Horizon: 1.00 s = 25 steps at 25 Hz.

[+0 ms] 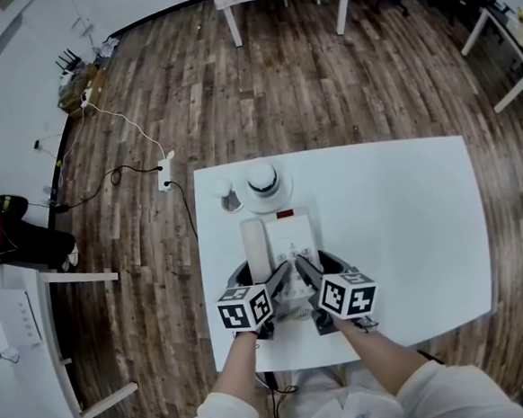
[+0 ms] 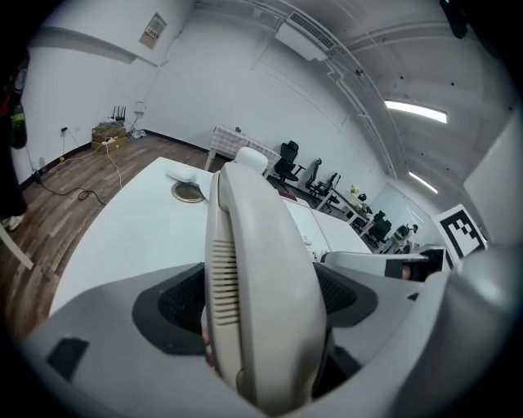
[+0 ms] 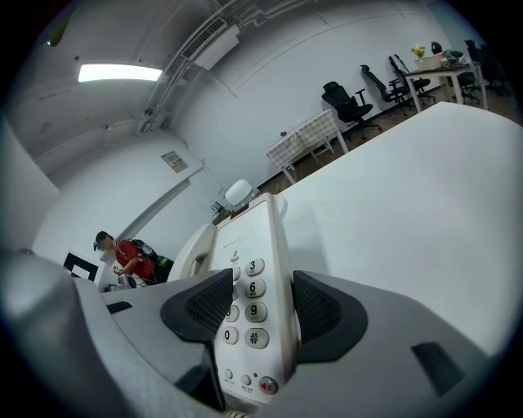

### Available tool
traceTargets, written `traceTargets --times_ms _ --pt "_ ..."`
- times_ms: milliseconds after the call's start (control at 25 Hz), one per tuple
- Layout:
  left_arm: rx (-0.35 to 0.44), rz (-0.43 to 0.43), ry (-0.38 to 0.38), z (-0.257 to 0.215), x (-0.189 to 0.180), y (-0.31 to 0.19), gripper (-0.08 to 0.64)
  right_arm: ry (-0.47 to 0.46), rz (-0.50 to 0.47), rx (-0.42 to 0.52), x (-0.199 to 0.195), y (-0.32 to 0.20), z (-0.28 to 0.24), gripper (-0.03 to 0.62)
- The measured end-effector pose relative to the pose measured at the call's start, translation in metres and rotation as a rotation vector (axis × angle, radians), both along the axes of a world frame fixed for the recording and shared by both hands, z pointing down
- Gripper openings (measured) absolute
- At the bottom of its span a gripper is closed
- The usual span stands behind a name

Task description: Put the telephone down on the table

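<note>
White table, qty 1, on wood floor. Qty 1 telephone is over the table's near-left area; contact w/ the tabletop can't be confirmed. Qty 2 grippers hold it. The left gripper has its jaws clamped on the handset, 1 pad per side. The right gripper has its jaws clamped across the keypad base, level w/ keys 6–9. Beyond the phone: 1 banded white dome and 1 smaller white piece just beside it.
</note>
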<state>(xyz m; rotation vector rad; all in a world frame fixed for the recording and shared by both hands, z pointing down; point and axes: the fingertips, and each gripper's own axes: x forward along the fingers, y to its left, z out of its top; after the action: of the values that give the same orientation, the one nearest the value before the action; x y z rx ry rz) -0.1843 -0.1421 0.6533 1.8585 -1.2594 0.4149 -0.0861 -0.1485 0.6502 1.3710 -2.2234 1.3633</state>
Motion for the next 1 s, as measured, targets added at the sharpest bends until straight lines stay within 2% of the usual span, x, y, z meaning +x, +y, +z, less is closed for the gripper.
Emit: traceTargets --times_ms 360,1000 --pt "-0.02 0.016 0.014 0.02 -0.017 -0.002 0.397 0.015 0.015 -0.013 -0.016 0.0 0.018 0.249" --pt "0.048 0.039 0.026 0.025 -0.025 -0.006 0.396 0.0 0.036 0.056 -0.025 -0.002 0.023 0.25"
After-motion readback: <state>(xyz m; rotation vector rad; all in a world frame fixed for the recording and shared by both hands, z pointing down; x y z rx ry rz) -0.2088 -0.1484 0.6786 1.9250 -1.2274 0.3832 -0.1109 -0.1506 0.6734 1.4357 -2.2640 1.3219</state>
